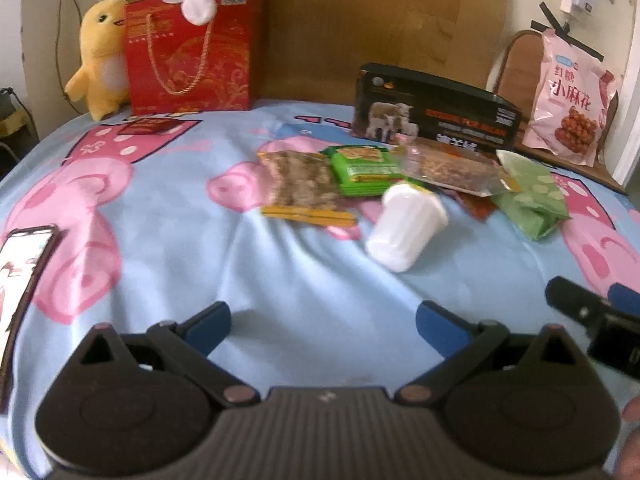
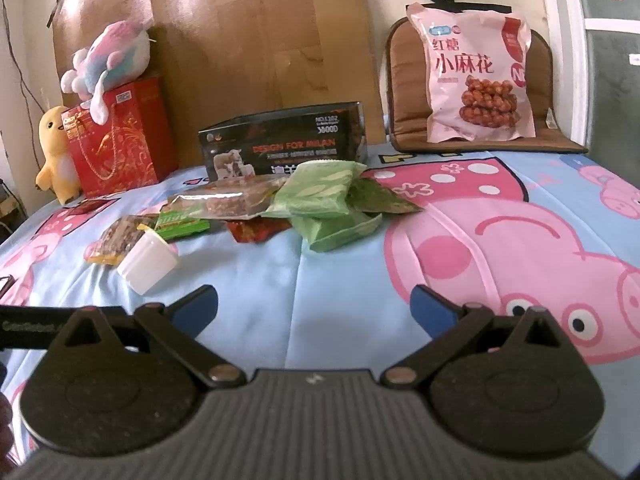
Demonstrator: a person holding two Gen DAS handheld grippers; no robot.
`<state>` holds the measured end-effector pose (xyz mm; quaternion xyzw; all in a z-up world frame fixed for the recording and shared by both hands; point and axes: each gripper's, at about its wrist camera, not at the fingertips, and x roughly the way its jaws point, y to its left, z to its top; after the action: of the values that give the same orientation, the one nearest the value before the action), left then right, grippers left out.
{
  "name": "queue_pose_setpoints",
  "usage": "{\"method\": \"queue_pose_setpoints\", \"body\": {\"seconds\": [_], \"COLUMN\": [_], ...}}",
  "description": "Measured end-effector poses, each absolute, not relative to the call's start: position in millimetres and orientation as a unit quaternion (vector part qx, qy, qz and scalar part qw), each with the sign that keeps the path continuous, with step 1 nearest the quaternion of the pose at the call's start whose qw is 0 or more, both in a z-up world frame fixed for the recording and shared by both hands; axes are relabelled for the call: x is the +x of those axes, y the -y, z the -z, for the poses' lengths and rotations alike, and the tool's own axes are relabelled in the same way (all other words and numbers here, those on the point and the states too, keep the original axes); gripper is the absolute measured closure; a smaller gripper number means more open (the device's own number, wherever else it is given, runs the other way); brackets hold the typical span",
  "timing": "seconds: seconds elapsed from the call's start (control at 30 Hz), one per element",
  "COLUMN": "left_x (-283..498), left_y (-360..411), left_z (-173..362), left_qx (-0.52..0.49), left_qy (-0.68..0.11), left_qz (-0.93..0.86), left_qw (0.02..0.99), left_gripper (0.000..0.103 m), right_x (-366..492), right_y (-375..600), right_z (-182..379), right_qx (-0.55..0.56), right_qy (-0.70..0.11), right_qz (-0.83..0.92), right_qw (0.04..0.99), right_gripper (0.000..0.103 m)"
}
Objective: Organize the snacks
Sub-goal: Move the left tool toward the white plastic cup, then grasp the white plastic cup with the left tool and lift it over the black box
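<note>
1. Only the left wrist view shows a phone (image 1: pixel 24 276) with a lit screen at nine o'clock on the blue cartoon-pig bedsheet (image 1: pixel 180 232), and the right claw's black body intruding at four o'clock.
2. Only the right wrist view shows the large pig face printed at three o'clock, a dark green packet (image 2: pixel 384 200) at the right edge of the snack heap, and a grey-green door at two o'clock.
3. Both views show a yellow plush (image 1: pixel 100 60) touching a red gift bag (image 1: pixel 192 52) at ten o'clock, with a pastel plush (image 2: pixel 108 60) on top of the bag.
4. The snacks lie in a heap at about one o'clock in the left wrist view: a brown clear-window packet (image 1: pixel 300 184), a bright green packet (image 1: pixel 364 168), a white plastic cup (image 1: pixel 404 228) tipped on its side, a long clear packet (image 1: pixel 448 168), and a pale green bag (image 1: pixel 532 200).
5. The left gripper (image 1: pixel 323 322) is spread wide, blue fingertips (image 1: pixel 210 326) well apart, holding and touching nothing, low over the sheet.
6. The right gripper (image 2: pixel 314 308) is equally wide and empty.
7. A black box (image 2: pixel 284 144) behind the heap reads "DESIGN FOR MILAN" and "3800D".
8. A pink bag (image 2: pixel 476 80) propped on a brown seat cushion (image 2: pixel 400 92) reads "红糖 小麻花".
</note>
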<state>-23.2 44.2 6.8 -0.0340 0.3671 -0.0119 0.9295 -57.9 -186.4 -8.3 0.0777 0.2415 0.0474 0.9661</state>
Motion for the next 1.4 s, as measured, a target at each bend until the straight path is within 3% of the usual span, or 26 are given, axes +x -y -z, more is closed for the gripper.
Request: {"method": "queue_pose_setpoints", "body": {"seconds": [0.1, 0.17, 0.23, 0.3, 0.5, 0.63, 0.77, 0.83, 1.1, 1.27, 1.4], "left_x": [-30.0, -32.2, -30.9, -24.5, 13.3, 39.2, 60.1, 64.4, 75.2, 157.3, 223.5], "left_y": [-55.4, -63.4, -70.7, -75.7, -70.9, -66.5, -60.6, -58.5, -40.5, 0.1, 31.2], "left_z": [-7.1, -9.6, -15.7, -25.7, -47.5, -35.9, -19.3, -13.9, -67.5, -101.8, -96.4], "left_qx": [-0.028, -0.030, -0.037, -0.048, -0.070, -0.108, -0.117, -0.120, -0.102, -0.084, -0.082], "left_qy": [-0.358, -0.351, -0.341, -0.328, -0.321, -0.360, -0.392, -0.408, -0.357, -0.328, -0.341], "left_qz": [0.018, 0.026, 0.039, 0.064, 0.193, 0.220, 0.220, 0.217, 0.223, 0.246, 0.240], "left_qw": [0.933, 0.935, 0.939, 0.941, 0.925, 0.900, 0.886, 0.879, 0.902, 0.908, 0.905], "left_gripper": [0.008, 0.016, 0.028, 0.034, 0.041, 0.052, 0.055, 0.065, 0.066, 0.066, 0.066], "right_x": [-56.3, -55.1, -53.6, -48.6, -18.9, -9.5, 3.0, 13.6, 8.4, 66.5, 128.5], "right_y": [184.3, 180.5, 176.4, 170.8, 150.6, 135.6, 122.2, 116.2, 131.0, 158.1, 178.2], "right_z": [9.6, 8.6, 6.7, 3.0, -11.4, -16.6, -9.2, -2.9, -36.4, -68.0, -73.6], "right_qx": [0.074, 0.066, 0.054, 0.043, 0.034, -0.004, -0.050, -0.046, -0.041, -0.027, 0.007], "right_qy": [-0.246, -0.247, -0.249, -0.256, -0.289, -0.285, -0.295, -0.312, -0.230, -0.185, -0.214], "right_qz": [-0.058, -0.073, -0.098, -0.135, -0.252, -0.285, -0.301, -0.319, -0.295, -0.234, -0.195], "right_qw": [0.965, 0.964, 0.962, 0.956, 0.923, 0.915, 0.905, 0.894, 0.926, 0.954, 0.957], "right_gripper": [0.005, 0.013, 0.030, 0.046, 0.061, 0.061, 0.059, 0.058, 0.061, 0.061, 0.061]}}
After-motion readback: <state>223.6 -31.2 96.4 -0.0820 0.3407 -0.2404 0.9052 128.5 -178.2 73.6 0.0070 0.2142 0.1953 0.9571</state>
